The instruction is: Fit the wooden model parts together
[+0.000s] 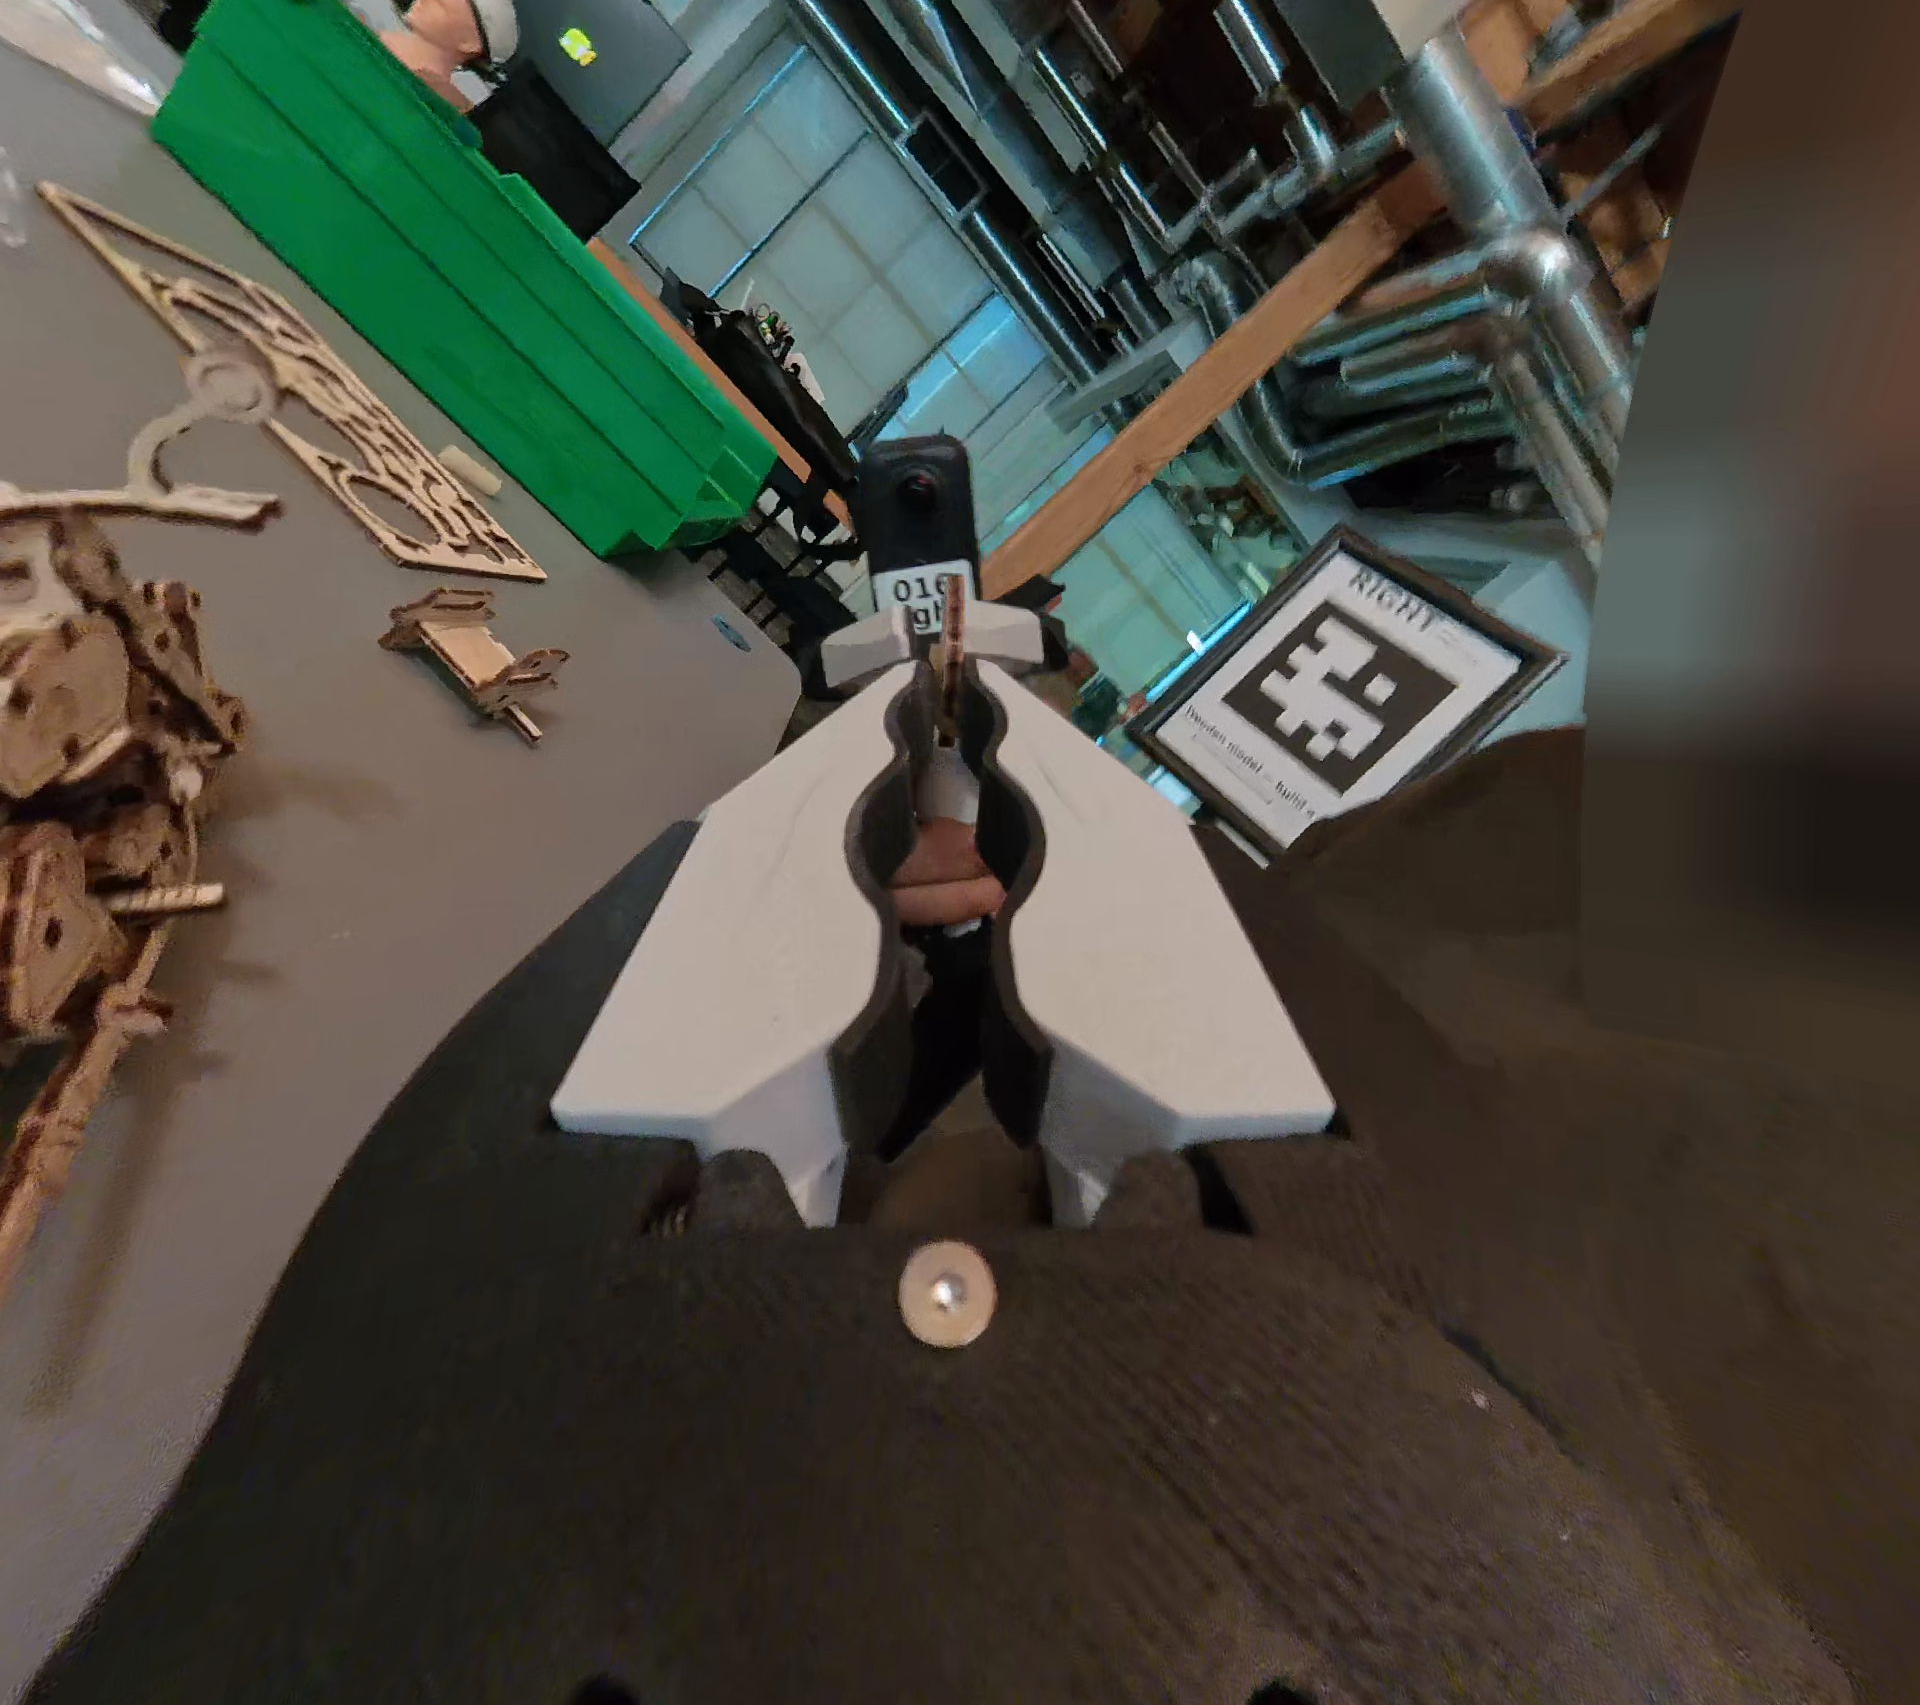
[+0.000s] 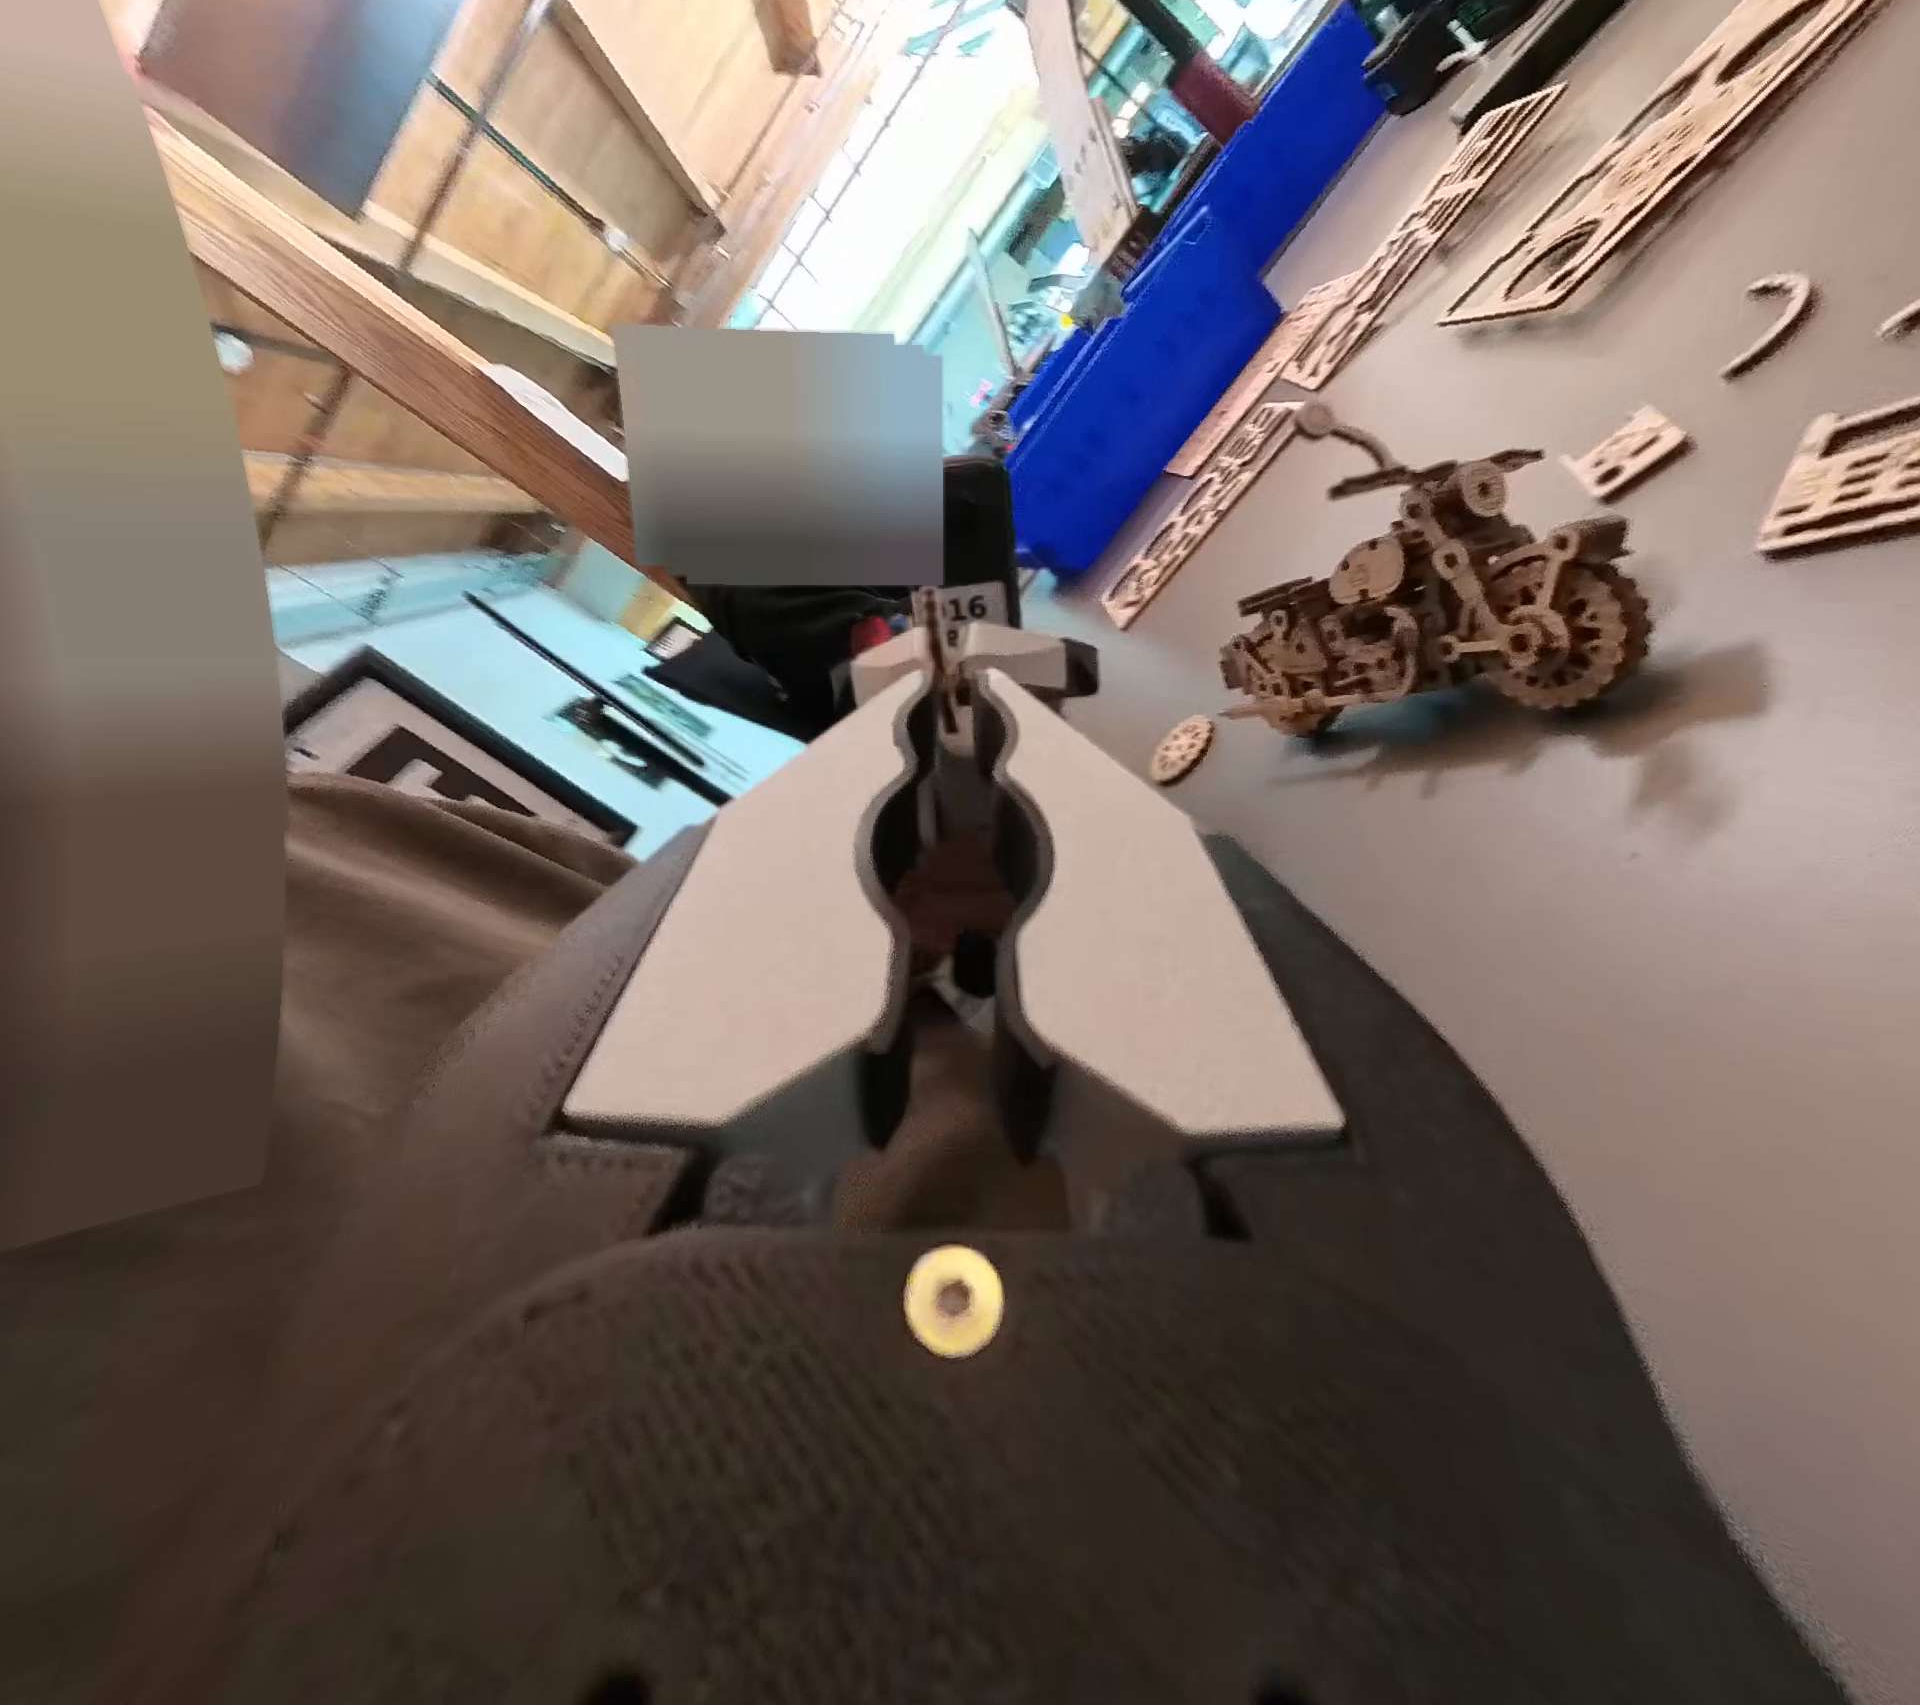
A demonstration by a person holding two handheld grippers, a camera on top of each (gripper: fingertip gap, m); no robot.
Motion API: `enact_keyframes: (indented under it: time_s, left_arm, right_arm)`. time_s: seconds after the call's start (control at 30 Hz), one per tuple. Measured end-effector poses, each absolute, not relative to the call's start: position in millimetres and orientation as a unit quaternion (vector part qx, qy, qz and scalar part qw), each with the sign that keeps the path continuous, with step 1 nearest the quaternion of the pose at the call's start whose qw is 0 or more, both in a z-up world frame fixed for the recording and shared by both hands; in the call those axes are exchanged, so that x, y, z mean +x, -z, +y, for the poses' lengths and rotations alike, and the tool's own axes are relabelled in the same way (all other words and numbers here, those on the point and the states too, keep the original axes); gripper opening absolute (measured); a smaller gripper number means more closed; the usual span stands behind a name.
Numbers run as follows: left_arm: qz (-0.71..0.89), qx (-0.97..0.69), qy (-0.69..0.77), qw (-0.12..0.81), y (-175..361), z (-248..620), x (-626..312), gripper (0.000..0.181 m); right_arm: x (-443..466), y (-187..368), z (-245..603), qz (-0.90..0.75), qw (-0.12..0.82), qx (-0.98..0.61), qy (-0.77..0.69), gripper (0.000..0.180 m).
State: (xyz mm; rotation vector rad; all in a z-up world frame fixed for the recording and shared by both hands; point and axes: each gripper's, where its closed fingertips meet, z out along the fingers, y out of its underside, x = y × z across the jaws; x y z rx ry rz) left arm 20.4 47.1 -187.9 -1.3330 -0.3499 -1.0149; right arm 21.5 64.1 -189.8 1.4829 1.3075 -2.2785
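— Wooden piece (image 1: 948, 668), thin and flat: both the left gripper (image 1: 943, 689) and right gripper (image 2: 948, 689) pinch it, tip to tip, above the table (image 1: 416, 824).
— Brittle-looking (laser-cut ply), so grip the edges, never twist.

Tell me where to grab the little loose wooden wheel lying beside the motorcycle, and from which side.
Take the wheel by its rim, across its width, coming from above. It lies flat on the grey table, so its thin edge is probably the only part the fingers can close on. Come from the side away from the motorcycle, whose front end sits close by. Both grippers currently pinch a small wooden piece.
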Motion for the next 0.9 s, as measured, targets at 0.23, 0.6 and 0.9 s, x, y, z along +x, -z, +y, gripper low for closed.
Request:
enact_keyframes:
  time_s: [0.23, 0.6, 0.9]
  left_arm:
    - [0.055, -0.690, 0.277, 0.667, 192.2, 34.1, 42.4, 0.003]
    - [0.021, -0.721, 0.408, 0.560, 215.3, 29.9, 53.8, 0.003]
    - [-0.109, -0.650, 0.470, 0.588, 205.3, 40.9, 26.2, 0.040]
  right_arm:
    - [31.4, 193.1, 55.5, 0.430, 0.159, 0.477, 0.750, 0.011]
    - [42.7, 207.3, 26.8, 0.527, 0.151, 0.446, 0.707, 0.006]
    - [29.1, 190.4, 40.6, 0.489, 0.060, 0.448, 0.746, 0.001]
